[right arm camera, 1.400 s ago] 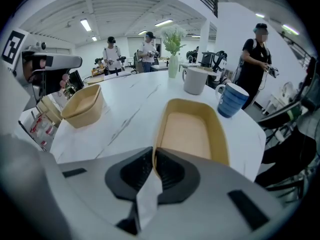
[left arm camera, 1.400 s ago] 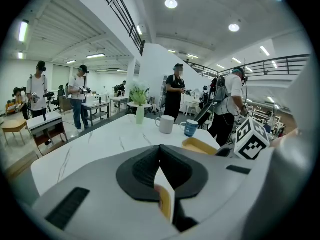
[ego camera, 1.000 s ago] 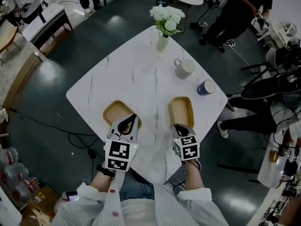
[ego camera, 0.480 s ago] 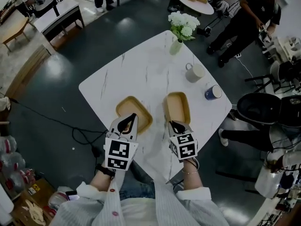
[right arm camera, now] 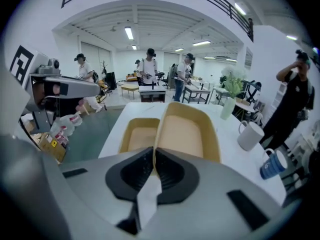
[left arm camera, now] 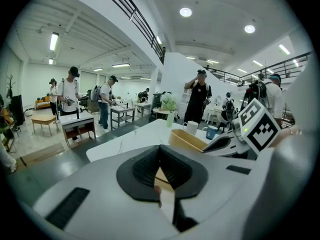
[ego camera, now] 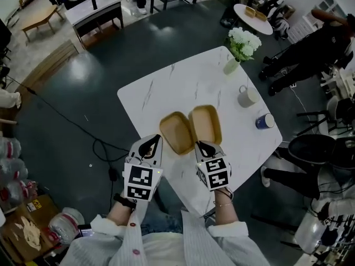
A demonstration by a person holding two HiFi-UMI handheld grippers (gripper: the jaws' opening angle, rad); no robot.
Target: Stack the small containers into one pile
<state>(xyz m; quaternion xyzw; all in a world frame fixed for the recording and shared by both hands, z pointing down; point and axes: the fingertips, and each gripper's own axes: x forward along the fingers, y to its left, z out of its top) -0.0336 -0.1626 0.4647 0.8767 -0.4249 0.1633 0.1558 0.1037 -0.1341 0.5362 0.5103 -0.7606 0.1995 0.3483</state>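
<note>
Left container (ego camera: 176,133) now beside right container (ego camera: 206,123), rims touching.

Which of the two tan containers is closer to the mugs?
The right container, clamped by the right gripper: it lies toward the white mug and blue mug. The left container, in the left gripper, is farther from them.

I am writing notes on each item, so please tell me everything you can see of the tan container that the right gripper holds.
The right container is a shallow tray with rounded corners, tan and matte, perhaps wood or bamboo fibre, and empty. The right gripper is shut on its near rim. It is near the middle of the white marble table, its left edge against or slightly over the second tan container; I cannot tell whether it is lifted.
</note>
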